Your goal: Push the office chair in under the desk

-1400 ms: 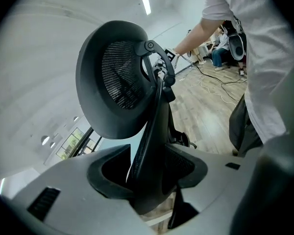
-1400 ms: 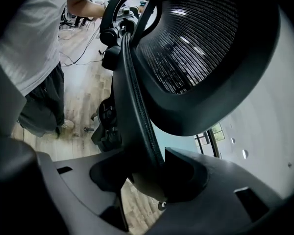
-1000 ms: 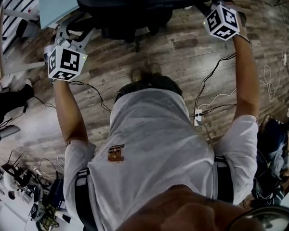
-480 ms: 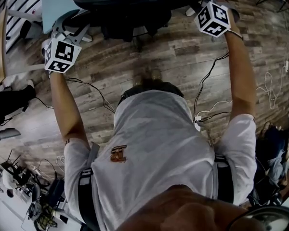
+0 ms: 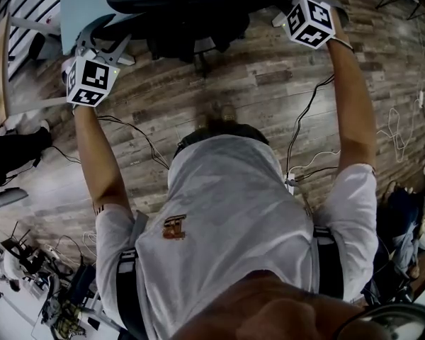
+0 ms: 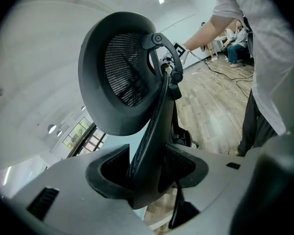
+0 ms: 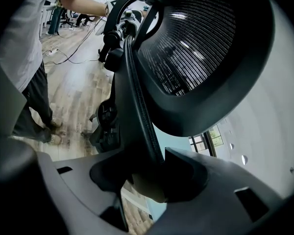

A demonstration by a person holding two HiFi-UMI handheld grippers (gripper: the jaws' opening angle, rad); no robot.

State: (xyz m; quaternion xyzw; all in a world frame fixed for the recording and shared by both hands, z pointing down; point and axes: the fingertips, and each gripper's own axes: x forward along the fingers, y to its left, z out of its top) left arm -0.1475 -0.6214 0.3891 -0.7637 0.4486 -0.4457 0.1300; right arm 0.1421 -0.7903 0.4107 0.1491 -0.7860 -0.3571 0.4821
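Office chair [image 6: 120,72] rim clamped in left hand-held gripper [image 6: 148,174], right hand-held gripper [image 7: 147,174].

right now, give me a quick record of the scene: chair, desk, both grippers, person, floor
chair: black mesh office chair, back toward the person, at the desk's edge
desk: light blue top, beyond the chair
left gripper: jaws closed on the left edge of the chair back
right gripper: jaws closed on the right edge of the chair back
person: stands behind the chair, both arms stretched out to it
floor: wood planks
progress: how far the seat is under the desk cannot be told
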